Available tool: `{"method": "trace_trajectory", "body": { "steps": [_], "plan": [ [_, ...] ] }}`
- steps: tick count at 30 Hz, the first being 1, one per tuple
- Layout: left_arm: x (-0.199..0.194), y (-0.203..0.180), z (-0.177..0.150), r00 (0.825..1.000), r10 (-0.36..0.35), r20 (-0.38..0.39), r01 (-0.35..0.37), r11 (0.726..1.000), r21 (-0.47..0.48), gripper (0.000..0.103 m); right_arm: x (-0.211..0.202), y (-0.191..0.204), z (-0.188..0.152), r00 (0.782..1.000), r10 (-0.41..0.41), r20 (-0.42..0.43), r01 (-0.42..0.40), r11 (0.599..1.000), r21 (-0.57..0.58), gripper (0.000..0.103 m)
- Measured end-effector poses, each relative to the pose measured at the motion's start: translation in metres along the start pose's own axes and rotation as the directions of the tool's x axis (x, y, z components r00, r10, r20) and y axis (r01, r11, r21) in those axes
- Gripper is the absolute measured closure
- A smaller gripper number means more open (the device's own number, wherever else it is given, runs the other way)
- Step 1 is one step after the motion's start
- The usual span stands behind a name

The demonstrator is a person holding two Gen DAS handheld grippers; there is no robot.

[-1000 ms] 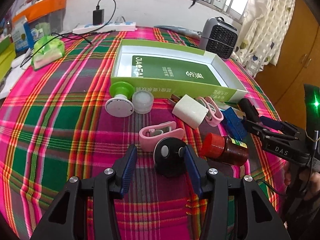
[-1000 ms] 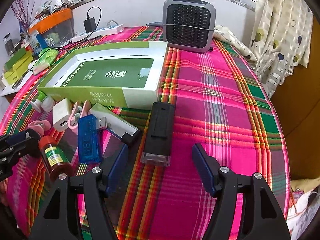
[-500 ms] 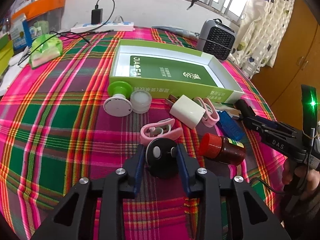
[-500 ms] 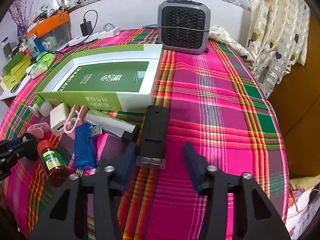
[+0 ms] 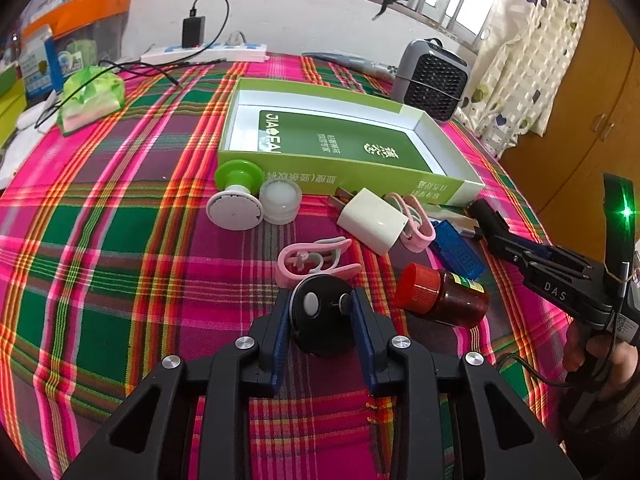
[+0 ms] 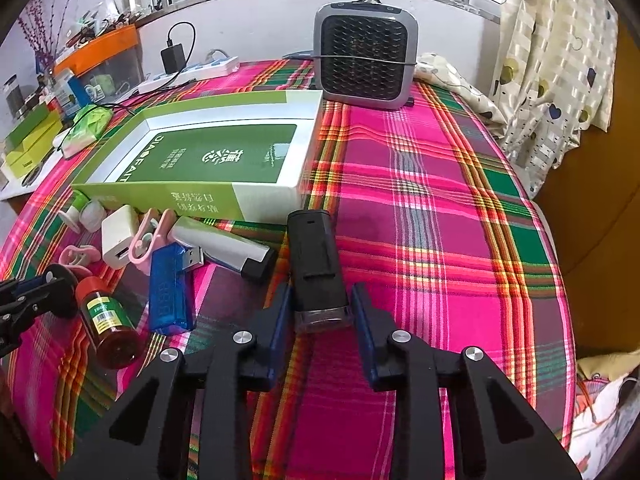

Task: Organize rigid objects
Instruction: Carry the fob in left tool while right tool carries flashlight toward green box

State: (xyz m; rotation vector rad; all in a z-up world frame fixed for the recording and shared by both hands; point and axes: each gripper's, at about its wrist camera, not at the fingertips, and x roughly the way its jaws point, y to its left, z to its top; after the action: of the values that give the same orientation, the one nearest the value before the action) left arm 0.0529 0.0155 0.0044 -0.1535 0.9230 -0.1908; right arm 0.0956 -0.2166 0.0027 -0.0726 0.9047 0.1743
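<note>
Round black disc [image 5: 322, 320], white oval button on its face, sits low centre of the left wrist view, on the plaid tablecloth [image 5: 120, 240]. Left gripper [image 5: 321, 316] is clenched on it: both blue pads touch the disc's sides. A pink clip [image 5: 316, 260] lies just beyond the disc, touching or nearly so; cannot tell which.

Black rectangular device [image 6: 316, 264], clear near end, lies lengthwise at centre of the right wrist view. Right gripper [image 6: 320, 312] straddles that clear end; jaws closing, left pad against the device, right pad just beside it with a thin gap.

Outward, left of the device: silver stick with black cap [image 6: 228, 246], blue USB dongle [image 6: 170, 292], brown bottle with red cap [image 6: 106, 320] on its side, white charger cube [image 6: 118, 236], second pink clip [image 6: 150, 238].

Open green-and-white box [image 6: 200, 160], upper left of centre, nothing loose inside. Grey fan heater [image 6: 366, 62] at top centre. White power strip [image 5: 204, 52] at the far table edge.
</note>
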Motion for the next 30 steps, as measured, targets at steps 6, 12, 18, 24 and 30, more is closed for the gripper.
{"method": "trace_trajectory", "body": {
  "steps": [6,12,18,24,30],
  "plan": [
    [-0.001,0.0,-0.001,1.0,-0.005,0.002,0.005,1.0,0.001,0.075,-0.005,0.0,-0.002,1.0,0.017,0.011,-0.017,1.0,0.008,0.074],
    [-0.007,-0.001,-0.003,1.0,-0.008,0.017,0.008,1.0,0.001,0.075,-0.01,-0.002,-0.005,0.999,0.032,0.02,-0.033,0.999,0.013,0.074],
    [-0.011,0.001,-0.003,1.0,-0.011,0.018,0.011,1.0,-0.002,0.075,-0.014,-0.002,-0.013,0.999,0.038,0.012,-0.039,0.999,0.021,0.074],
    [-0.01,0.001,-0.004,1.0,-0.013,0.008,0.013,1.0,-0.001,0.075,-0.012,-0.002,-0.014,0.999,0.048,-0.003,-0.048,0.999,0.023,0.074],
    [-0.009,0.003,-0.002,1.0,-0.007,0.004,0.007,1.0,-0.004,0.075,-0.003,0.002,-0.004,0.999,0.035,-0.008,-0.035,0.999,0.001,0.072]
  ]
}}
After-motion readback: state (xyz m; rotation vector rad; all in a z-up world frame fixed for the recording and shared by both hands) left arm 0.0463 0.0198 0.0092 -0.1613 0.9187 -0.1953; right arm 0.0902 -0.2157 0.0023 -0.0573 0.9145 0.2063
